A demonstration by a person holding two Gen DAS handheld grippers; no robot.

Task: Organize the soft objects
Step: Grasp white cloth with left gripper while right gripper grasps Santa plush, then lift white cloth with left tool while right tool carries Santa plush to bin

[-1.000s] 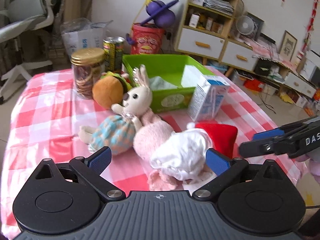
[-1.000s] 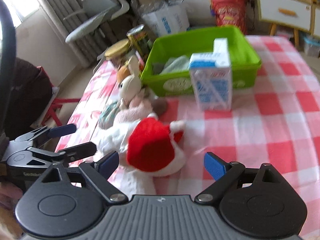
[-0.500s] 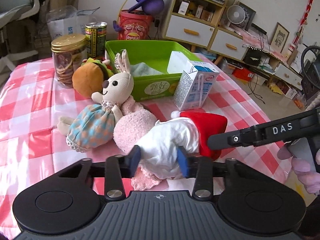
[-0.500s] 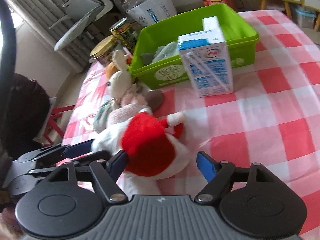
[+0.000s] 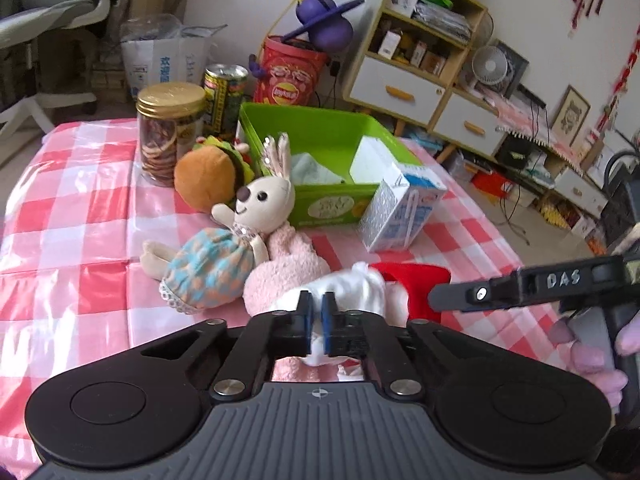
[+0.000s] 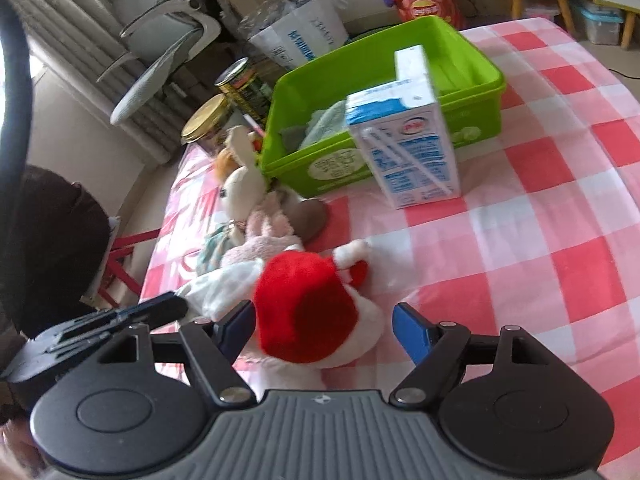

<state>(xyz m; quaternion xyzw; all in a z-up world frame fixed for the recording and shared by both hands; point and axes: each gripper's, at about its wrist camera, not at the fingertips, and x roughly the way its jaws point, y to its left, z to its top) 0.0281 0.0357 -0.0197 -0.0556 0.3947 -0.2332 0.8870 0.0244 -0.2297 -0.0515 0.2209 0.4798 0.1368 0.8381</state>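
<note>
Two grippers on one toy. Left wrist view: left gripper (image 5: 316, 322) is clenched on the white fabric end of the Santa plush (image 5: 360, 284), blue pads nearly together with cloth pinched between. The plush lies on the checked tablecloth (image 5: 80, 240), straight ahead of the fingers; its long axis runs left-to-right, with the red hat end pointing to the right gripper (image 5: 436, 300), which enters from the right side. Rabbit doll (image 5: 236, 240) and pink plush (image 5: 284, 268) lie touching it on the far-left side. Green bin (image 5: 320, 132) beyond, milk carton (image 5: 400, 212) in front of it.

Right wrist view: right gripper (image 6: 324, 326) is released, fingers spread either side of the red hat, not yet pinching. Left gripper's tip sits at the white end. Bin lies up and ahead, carton partly in the path.

Judgement: left arm already has the hold; lift toward the bin should clear the carton.
</note>
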